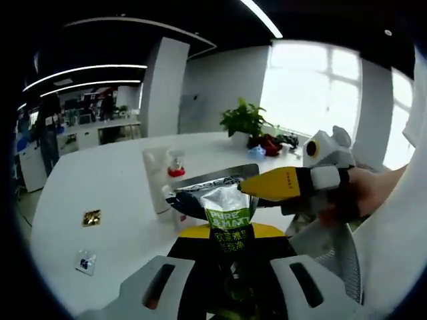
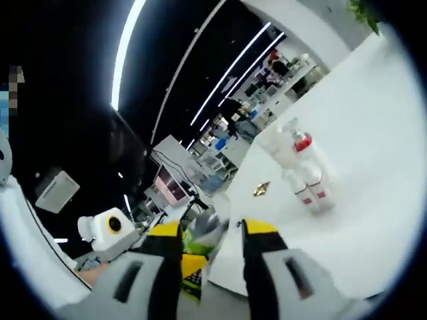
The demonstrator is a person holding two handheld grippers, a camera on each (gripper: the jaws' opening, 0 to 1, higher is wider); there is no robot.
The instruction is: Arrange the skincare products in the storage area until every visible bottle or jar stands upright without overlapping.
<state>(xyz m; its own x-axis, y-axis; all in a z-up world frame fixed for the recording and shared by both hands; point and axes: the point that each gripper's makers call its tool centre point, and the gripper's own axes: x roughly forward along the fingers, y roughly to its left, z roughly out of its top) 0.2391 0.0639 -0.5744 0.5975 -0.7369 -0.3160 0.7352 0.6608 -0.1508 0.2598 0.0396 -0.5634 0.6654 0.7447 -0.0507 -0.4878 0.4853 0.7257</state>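
Both grippers have hold of one sachet (image 1: 229, 217), a silver and green packet with a black band of print, lifted above the white table (image 1: 100, 193). The left gripper (image 1: 230, 267) is clamped on its lower end, and the right gripper (image 1: 248, 189) (yellow-tipped, entering from the right in a hand (image 1: 353, 195)) pinches its upper edge. In the right gripper view the right gripper (image 2: 203, 237) has the sachet (image 2: 200, 240) between its jaws. Behind stand a white tube (image 1: 155, 179) and a red-collared bottle (image 1: 176, 167), both upright on the table, side by side. A small gold packet (image 1: 91, 217) lies flat, well apart.
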